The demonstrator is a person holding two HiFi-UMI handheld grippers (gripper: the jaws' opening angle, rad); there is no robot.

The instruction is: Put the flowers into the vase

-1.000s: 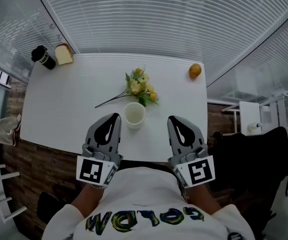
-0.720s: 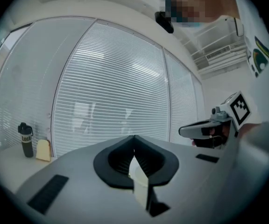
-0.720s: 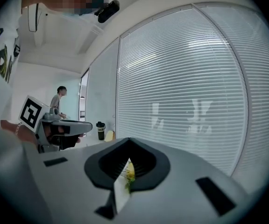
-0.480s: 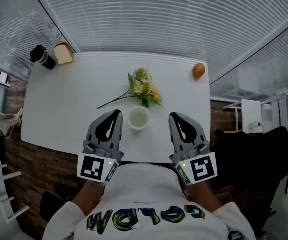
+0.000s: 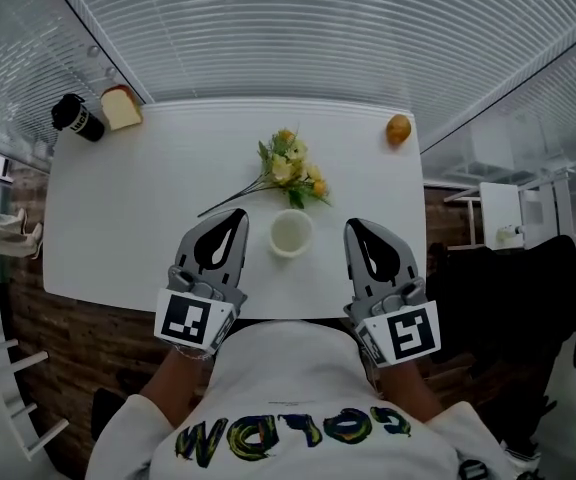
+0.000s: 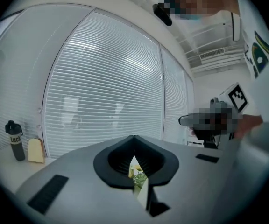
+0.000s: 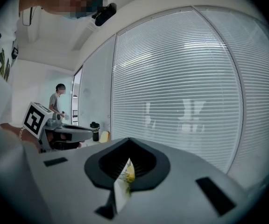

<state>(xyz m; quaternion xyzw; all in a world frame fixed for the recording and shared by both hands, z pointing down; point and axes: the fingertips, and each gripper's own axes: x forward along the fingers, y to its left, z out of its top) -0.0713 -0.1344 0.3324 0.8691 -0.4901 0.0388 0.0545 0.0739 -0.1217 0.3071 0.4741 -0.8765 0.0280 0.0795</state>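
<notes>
A small bunch of yellow flowers (image 5: 290,171) with a long thin stem lies on the white table (image 5: 128,218) in the head view. Just in front of it stands a white cup-shaped vase (image 5: 291,234), upright and empty. My left gripper (image 5: 237,214) is to the vase's left and my right gripper (image 5: 353,225) to its right. Both are shut, hold nothing and touch neither vase nor flowers. In the left gripper view the shut left gripper (image 6: 134,137) shows a sliver of the flowers (image 6: 137,172) through its slot. The right gripper (image 7: 128,140) shows a yellow bloom (image 7: 130,172) the same way.
A black tumbler (image 5: 73,118) and a slice of bread (image 5: 119,107) sit at the table's far left corner. An orange fruit (image 5: 398,128) lies at the far right corner. Window blinds run behind the table. The table's near edge is under my grippers.
Both grippers have edged forward over the table's near edge on either side of the vase, the left one more. They stay shut. Flowers and vase have not moved.
</notes>
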